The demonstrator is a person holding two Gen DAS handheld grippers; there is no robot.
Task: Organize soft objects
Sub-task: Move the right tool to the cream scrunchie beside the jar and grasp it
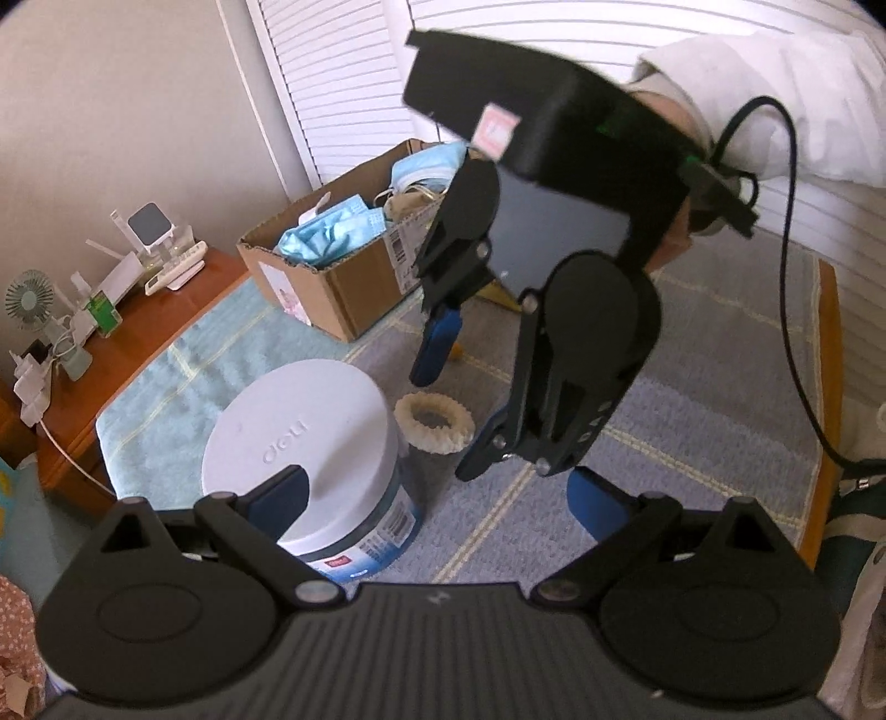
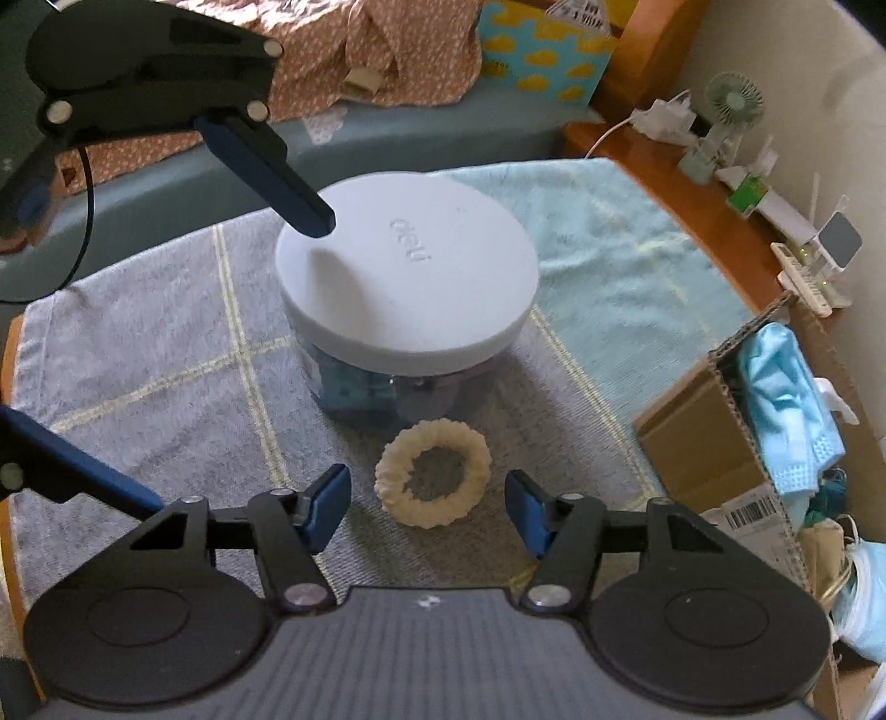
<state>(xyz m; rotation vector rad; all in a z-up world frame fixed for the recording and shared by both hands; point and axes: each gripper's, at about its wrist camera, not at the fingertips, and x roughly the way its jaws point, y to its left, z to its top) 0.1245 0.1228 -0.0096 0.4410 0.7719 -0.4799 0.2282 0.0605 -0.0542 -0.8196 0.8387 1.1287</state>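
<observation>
A cream ruffled scrunchie [image 2: 433,475] lies flat on the grey towel [image 2: 166,354], just in front of a round jar with a white lid [image 2: 407,277]. My right gripper [image 2: 429,507] is open and empty, its blue fingers on either side of the scrunchie, a little above it. In the left wrist view the right gripper [image 1: 451,418] hangs over the scrunchie [image 1: 434,423]. My left gripper [image 1: 443,498] is open and empty, one finger over the jar lid [image 1: 302,432]. A cardboard box [image 1: 332,277] holds blue face masks [image 1: 332,230].
The box [image 2: 714,448] stands at the right in the right wrist view, with masks [image 2: 786,404] spilling out. A light blue towel [image 2: 620,238] lies beyond the jar. A wooden shelf [image 1: 144,321] carries a small fan [image 1: 27,302] and chargers. A patterned cloth [image 2: 354,50] lies behind.
</observation>
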